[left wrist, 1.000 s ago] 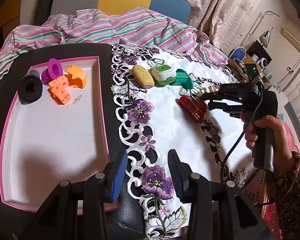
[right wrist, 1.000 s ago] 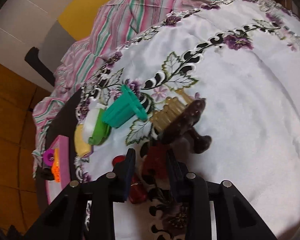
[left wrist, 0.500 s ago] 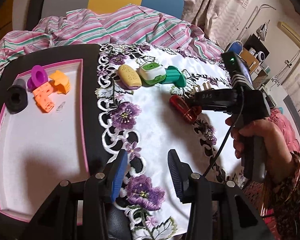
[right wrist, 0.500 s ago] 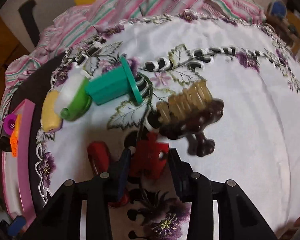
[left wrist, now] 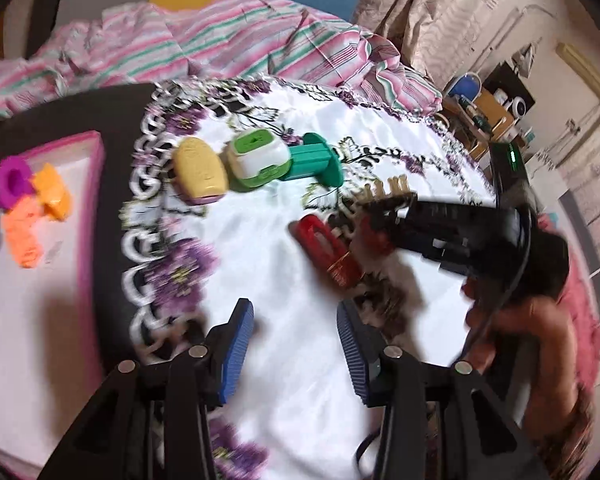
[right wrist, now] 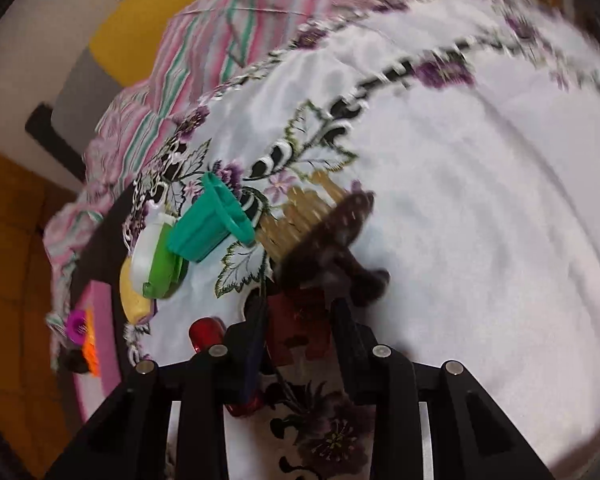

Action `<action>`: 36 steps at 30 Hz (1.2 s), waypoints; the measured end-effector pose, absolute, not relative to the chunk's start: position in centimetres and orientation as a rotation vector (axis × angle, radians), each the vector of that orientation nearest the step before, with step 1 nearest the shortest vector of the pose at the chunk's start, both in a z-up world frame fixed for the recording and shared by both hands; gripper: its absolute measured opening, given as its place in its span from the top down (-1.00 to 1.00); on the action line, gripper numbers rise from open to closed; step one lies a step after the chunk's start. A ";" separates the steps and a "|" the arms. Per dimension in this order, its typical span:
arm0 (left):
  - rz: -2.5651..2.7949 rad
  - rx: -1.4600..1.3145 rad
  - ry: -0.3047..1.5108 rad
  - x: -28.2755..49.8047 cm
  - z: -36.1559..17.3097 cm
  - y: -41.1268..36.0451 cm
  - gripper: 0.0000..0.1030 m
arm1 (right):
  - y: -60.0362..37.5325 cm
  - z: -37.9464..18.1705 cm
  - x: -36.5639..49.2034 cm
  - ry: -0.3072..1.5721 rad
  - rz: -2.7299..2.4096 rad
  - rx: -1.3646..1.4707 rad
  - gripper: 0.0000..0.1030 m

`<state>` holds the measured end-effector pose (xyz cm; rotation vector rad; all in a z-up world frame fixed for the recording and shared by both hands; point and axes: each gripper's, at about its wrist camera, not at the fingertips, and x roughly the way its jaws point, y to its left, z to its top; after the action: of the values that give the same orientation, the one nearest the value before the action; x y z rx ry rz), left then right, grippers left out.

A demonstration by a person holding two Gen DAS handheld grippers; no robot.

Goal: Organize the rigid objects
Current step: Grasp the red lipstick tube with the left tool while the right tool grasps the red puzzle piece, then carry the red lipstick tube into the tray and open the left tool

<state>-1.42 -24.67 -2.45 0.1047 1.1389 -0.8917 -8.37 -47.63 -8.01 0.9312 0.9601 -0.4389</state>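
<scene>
- No text, label, brand, number or sign can be read in either view.
- Faint marks are seen on the red object lying on the white embroidered cloth, but they are blurred beyond reading.
- No lettering is made out on the body of the right gripper, which is smeared by motion blur.
</scene>
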 end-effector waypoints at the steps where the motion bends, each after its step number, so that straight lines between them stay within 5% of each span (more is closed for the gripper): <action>1: -0.891 0.076 1.162 -0.9 -2.6 -25.2 0.05 | -47.6 -8.1 -8.4 0.966 -0.451 0.930 0.37; 14: -0.880 0.003 1.346 1.5 -7.4 -32.0 0.03 | -48.3 -7.8 -9.1 0.959 -0.545 0.899 0.37; 24: -0.918 0.099 1.248 1.0 -7.4 -33.2 0.03 | -48.7 -8.0 -9.3 0.960 -0.552 0.913 0.37; 31: -0.904 0.152 1.208 0.7 -7.5 -32.3 0.43 | -47.9 -7.9 -8.6 0.977 -0.531 0.877 0.37; 36: -0.880 0.228 1.157 0.6 -7.1 -31.0 0.44 | -47.8 -7.9 -8.6 0.975 -0.523 0.879 0.37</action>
<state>0.65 -30.96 -7.09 0.2283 1.1571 -0.8800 -8.59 -47.78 -7.89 0.8789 0.9752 -0.5227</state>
